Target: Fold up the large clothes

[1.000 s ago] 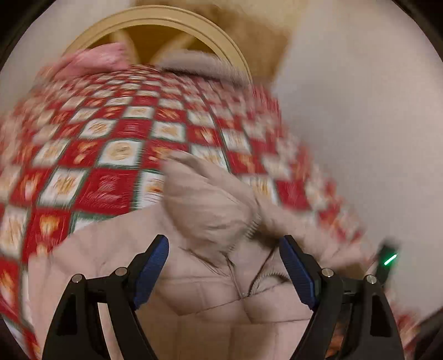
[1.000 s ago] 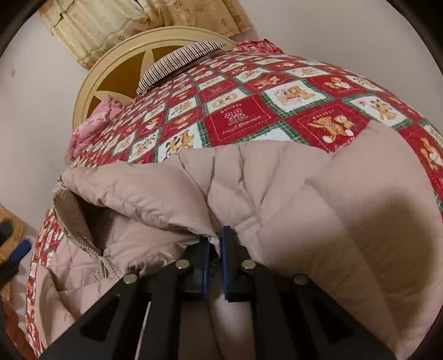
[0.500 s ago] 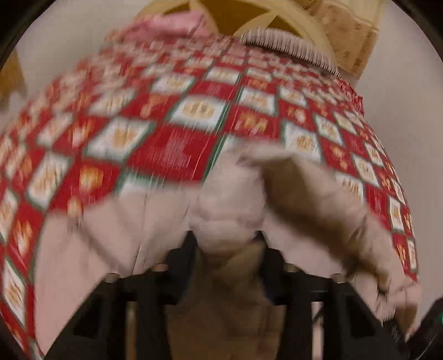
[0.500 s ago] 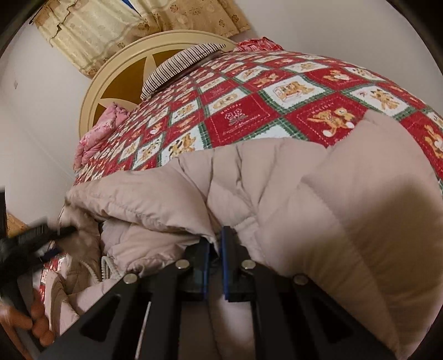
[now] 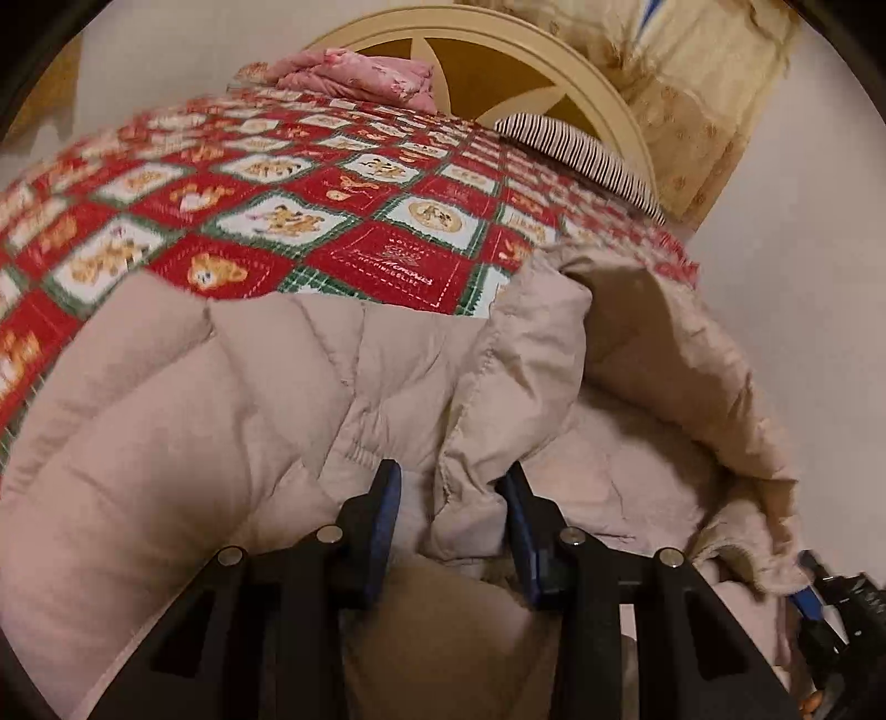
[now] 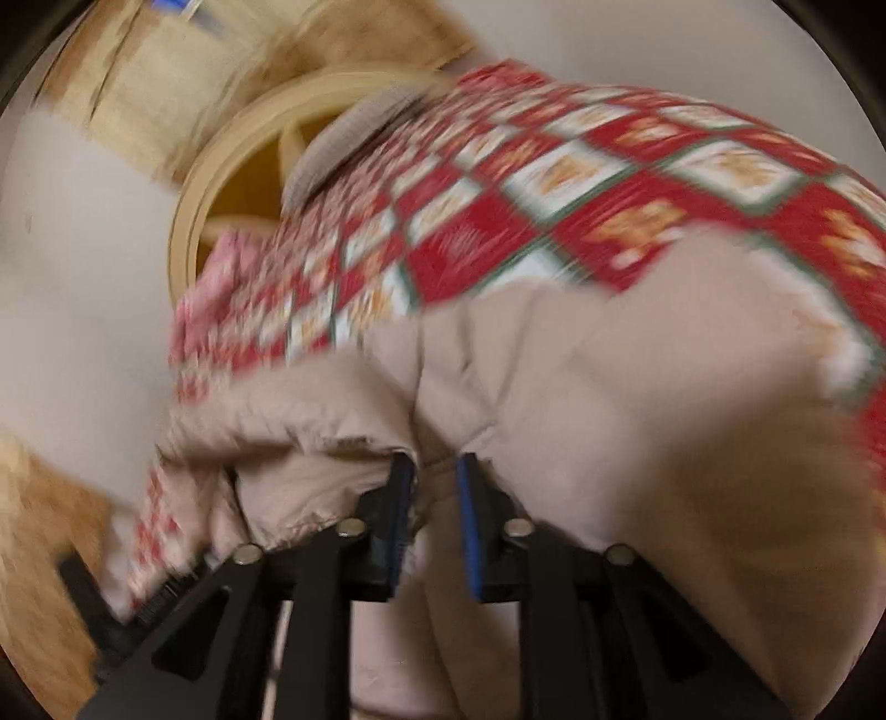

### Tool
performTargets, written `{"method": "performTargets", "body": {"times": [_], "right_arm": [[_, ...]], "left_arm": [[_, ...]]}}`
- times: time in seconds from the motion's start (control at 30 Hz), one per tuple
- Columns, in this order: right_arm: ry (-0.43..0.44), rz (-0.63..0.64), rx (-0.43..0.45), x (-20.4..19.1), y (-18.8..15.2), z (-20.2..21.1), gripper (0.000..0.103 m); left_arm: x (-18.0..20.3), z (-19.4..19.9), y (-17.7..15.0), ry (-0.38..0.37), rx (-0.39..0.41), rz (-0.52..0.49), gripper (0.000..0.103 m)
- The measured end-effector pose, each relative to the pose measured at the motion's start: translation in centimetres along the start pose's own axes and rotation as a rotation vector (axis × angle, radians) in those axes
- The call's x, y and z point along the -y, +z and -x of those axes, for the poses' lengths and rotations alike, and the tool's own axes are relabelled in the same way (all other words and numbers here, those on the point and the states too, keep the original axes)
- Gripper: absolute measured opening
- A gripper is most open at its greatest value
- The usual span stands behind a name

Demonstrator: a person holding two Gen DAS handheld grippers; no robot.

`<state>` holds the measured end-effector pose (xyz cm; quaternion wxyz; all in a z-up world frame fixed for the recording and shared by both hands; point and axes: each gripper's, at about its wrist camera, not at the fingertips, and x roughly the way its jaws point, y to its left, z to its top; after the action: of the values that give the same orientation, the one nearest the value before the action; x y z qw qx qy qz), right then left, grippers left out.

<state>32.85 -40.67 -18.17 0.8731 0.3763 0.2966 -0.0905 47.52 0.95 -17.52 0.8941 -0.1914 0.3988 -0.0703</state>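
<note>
A beige puffer jacket (image 5: 221, 415) lies bunched on a red, white and green patchwork quilt (image 5: 332, 221) that covers a bed. My left gripper (image 5: 451, 487) is shut on a thick fold of the jacket's edge, and fabric fills the gap between its blue pads. In the blurred right wrist view the jacket (image 6: 637, 415) bulges in front of my right gripper (image 6: 434, 476). Its jaws are opening, with a narrow gap between the pads and jacket fabric loose at their tips. The right gripper's (image 5: 830, 609) body shows at the lower right of the left wrist view.
A round cream headboard (image 5: 498, 50) stands at the far end of the bed, with a striped pillow (image 5: 581, 144) and a folded pink blanket (image 5: 360, 72) before it. A yellow curtain (image 5: 692, 83) hangs behind. A pale wall runs along the right side.
My left gripper went from wide open to shut on a jacket fold and sank toward the bed. My right gripper, shut on the jacket before, has parted its jaws and swung.
</note>
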Motion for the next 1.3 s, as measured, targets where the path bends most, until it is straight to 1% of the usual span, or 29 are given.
{"method": "performTargets", "body": {"times": [0.03, 0.07, 0.1, 0.13, 0.17, 0.2, 0.27, 0.3, 0.37, 0.4, 0.47, 0.5, 0.57, 0.63, 0.67, 0.73, 0.77, 0.8, 0.87, 0.93, 1.0, 1.03, 1.07, 1.13, 1.17, 1.2, 1.23, 1.27, 1.3], "right_arm": [[-0.026, -0.029, 0.085, 0.2, 0.5, 2.0, 0.046], [-0.054, -0.037, 0.146, 0.0, 0.7, 3.3, 0.056], [-0.1, -0.034, 0.227, -0.5, 1.0, 4.9, 0.056], [-0.115, -0.006, 0.276, -1.6, 1.4, 5.8, 0.056], [-0.1, 0.048, 0.28, -3.2, 2.0, 5.8, 0.054], [-0.072, 0.119, 0.25, -5.3, 2.7, 5.0, 0.05], [-0.012, 0.249, 0.17, -10.0, 3.5, 2.0, 0.022], [0.003, 0.314, 0.121, -12.9, 3.6, -0.3, 0.02], [0.024, 0.39, 0.043, -16.8, 3.6, -3.8, 0.02], [0.039, 0.418, 0.002, -18.4, 3.5, -5.8, 0.02], [0.025, 0.452, -0.065, -20.3, 2.4, -9.3, 0.02], [0.028, 0.448, -0.141, -20.4, 1.6, -11.5, 0.02], [0.062, 0.42, -0.282, -19.4, 0.1, -13.5, 0.021], [0.059, 0.412, -0.372, -17.7, -2.3, -14.3, 0.02], [0.06, 0.421, -0.399, -16.4, -3.4, -14.6, 0.019], [0.113, 0.414, -0.392, -14.7, -4.5, -14.5, 0.017], [0.151, 0.402, -0.379, -14.0, -4.7, -14.4, 0.016], [0.178, 0.388, -0.371, -13.5, -4.9, -14.2, 0.016], [0.199, 0.385, -0.348, -13.1, -5.4, -14.1, 0.016], [0.186, 0.411, -0.335, -13.4, -5.8, -14.0, 0.016], [0.176, 0.435, -0.322, -13.8, -6.3, -13.9, 0.016], [0.18, 0.433, -0.319, -13.8, -6.1, -13.9, 0.016], [0.187, 0.427, -0.318, -13.6, -6.1, -13.9, 0.016], [0.2, 0.416, -0.316, -13.5, -6.0, -14.1, 0.016], [0.208, 0.412, -0.314, -13.6, -5.9, -14.2, 0.016], [0.217, 0.406, -0.314, -13.4, -5.6, -14.2, 0.016], [0.226, 0.398, -0.315, -12.9, -5.1, -13.9, 0.016], [0.235, 0.392, -0.315, -12.8, -5.0, -14.0, 0.016], [0.246, 0.386, -0.314, -12.7, -4.9, -13.9, 0.016]], "left_arm": [[-0.1, 0.0, 0.1, -0.011, 0.004, 0.01, 0.039], [0.0, -0.1, 0.2, -0.012, 0.007, 0.01, 0.039], [0.1, 0.0, 0.2, -0.012, 0.01, 0.009, 0.039], [0.0, -0.1, 0.3, -0.015, 0.011, 0.011, 0.039], [0.0, -0.2, 0.3, -0.02, 0.011, 0.015, 0.039], [0.0, -0.2, 0.4, -0.024, 0.011, 0.019, 0.039], [0.0, -0.1, 0.3, -0.029, 0.012, 0.021, 0.039], [-0.1, -0.2, 0.3, -0.031, 0.013, 0.021, 0.039], [-0.2, -0.2, 0.4, -0.036, 0.013, 0.024, 0.039], [-0.3, -0.2, 0.4, -0.038, 0.012, 0.024, 0.039], [-0.3, -0.1, 0.4, -0.039, 0.011, 0.021, 0.039], [-0.4, 0.1, 0.5, -0.043, 0.009, 0.021, 0.039], [-0.6, 1.3, 0.8, -0.052, 0.009, 0.033, 0.039], [-0.8, 3.7, 1.6, -0.063, 0.071, 0.049, 0.039], [-0.5, 5.5, 2.3, -0.043, 0.137, 0.032, 0.039], [0.1, 8.5, 3.3, -0.009, 0.244, -0.009, 0.039], [0.5, 9.7, 4.0, -0.004, 0.278, -0.027, 0.039], [1.0, 10.3, 4.6, -0.01, 0.281, -0.044, 0.039], [2.5, 10.2, 6.0, -0.052, 0.242, -0.09, 0.039], [4.9, 9.0, 7.3, -0.068, 0.189, -0.155, 0.039], [7.8, 6.1, 8.3, -0.106, 0.106, -0.233, 0.04], [8.6, 4.5, 8.3, -0.105, 0.066, -0.241, 0.04], [9.0, 2.4, 8.1, -0.073, 0.014, -0.232, 0.04], [9.2, -0.7, 7.0, -0.004, -0.055, -0.25, 0.04], [8.5, -2.0, 6.1, 0.064, -0.087, -0.249, 0.04], [7.2, -2.6, 5.5, 0.108, -0.097, -0.224, 0.04], [5.7, -3.0, 4.7, 0.134, -0.097, -0.187, 0.04], [4.1, -3.4, 3.7, 0.14, -0.098, -0.155, 0.048], [2.9, -3.6, 2.9, 0.118, -0.095, -0.139, 0.049]]}}
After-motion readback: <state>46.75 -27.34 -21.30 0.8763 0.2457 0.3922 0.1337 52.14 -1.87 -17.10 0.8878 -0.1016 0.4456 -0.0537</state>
